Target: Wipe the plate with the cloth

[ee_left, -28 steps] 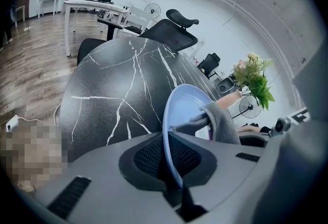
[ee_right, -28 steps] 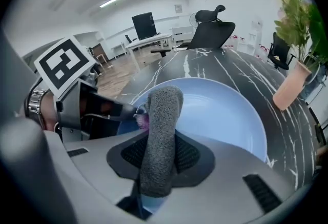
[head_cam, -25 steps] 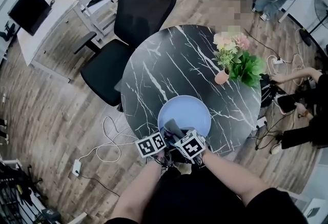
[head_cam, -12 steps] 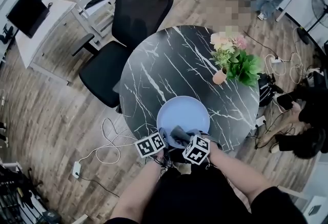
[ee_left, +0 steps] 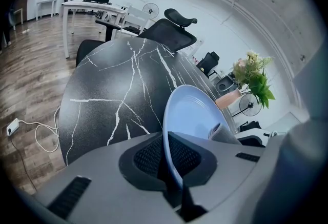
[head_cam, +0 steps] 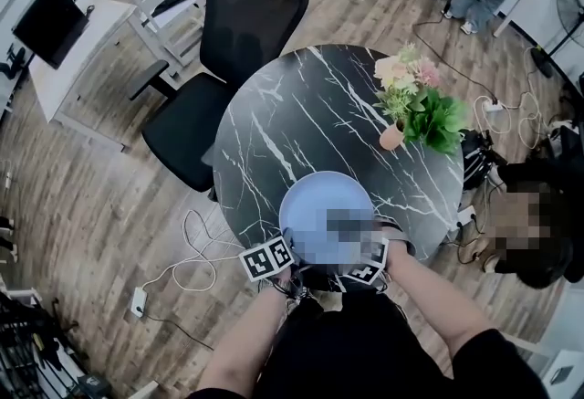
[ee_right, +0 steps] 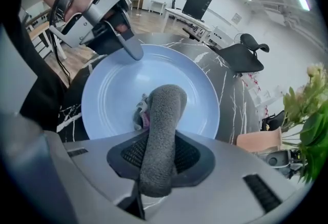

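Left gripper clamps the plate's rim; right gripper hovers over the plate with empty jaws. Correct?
Not empty: the right gripper view shows the right gripper shut on a grey cloth over the plate. The left gripper does clamp the rim.

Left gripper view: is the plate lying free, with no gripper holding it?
No, the left gripper grips the plate by its rim.

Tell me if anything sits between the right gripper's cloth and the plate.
Nothing visible does. The right gripper holds the cloth directly over the plate's bare face. The left gripper only clamps the plate's rim, off to the side of the cloth.
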